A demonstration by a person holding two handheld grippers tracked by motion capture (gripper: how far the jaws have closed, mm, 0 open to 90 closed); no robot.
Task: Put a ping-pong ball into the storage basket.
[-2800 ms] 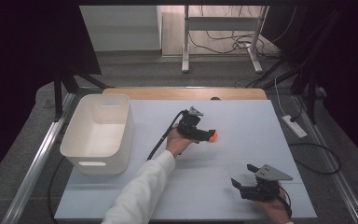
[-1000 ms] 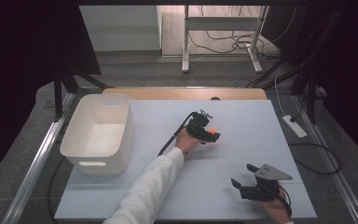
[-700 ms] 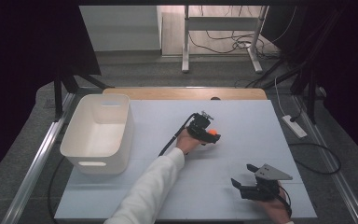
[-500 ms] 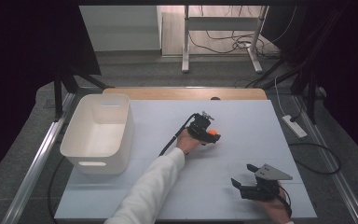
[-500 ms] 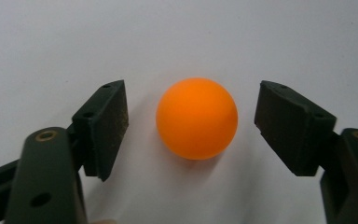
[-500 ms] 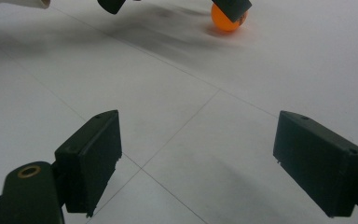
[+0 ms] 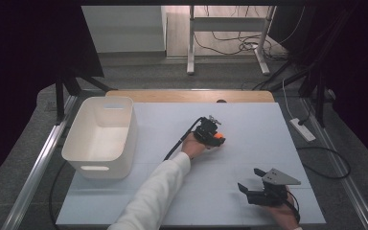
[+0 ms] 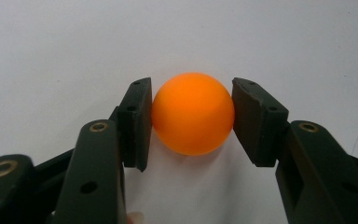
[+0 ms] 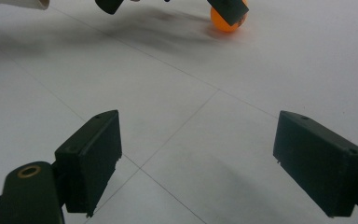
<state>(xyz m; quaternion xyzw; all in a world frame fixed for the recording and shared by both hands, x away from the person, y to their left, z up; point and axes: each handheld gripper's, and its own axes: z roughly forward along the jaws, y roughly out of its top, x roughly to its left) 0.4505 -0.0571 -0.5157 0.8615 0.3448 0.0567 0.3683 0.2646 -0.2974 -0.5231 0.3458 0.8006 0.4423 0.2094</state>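
Pale tabletop (image 7: 230, 191), white bin (image 7: 100, 136) on its left side. The left hand-held gripper (image 8: 192, 116) has just been closing and now pinches the orange ball (image 8: 193, 119) mid-table. Lift straight so it doesn't squirt out. The right hand-held gripper (image 9: 214, 163) sits wide, empty.

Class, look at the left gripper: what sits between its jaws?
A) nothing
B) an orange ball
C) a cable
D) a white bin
B: in the left gripper view, the left gripper has both pads pressed against the sides of the orange ball.
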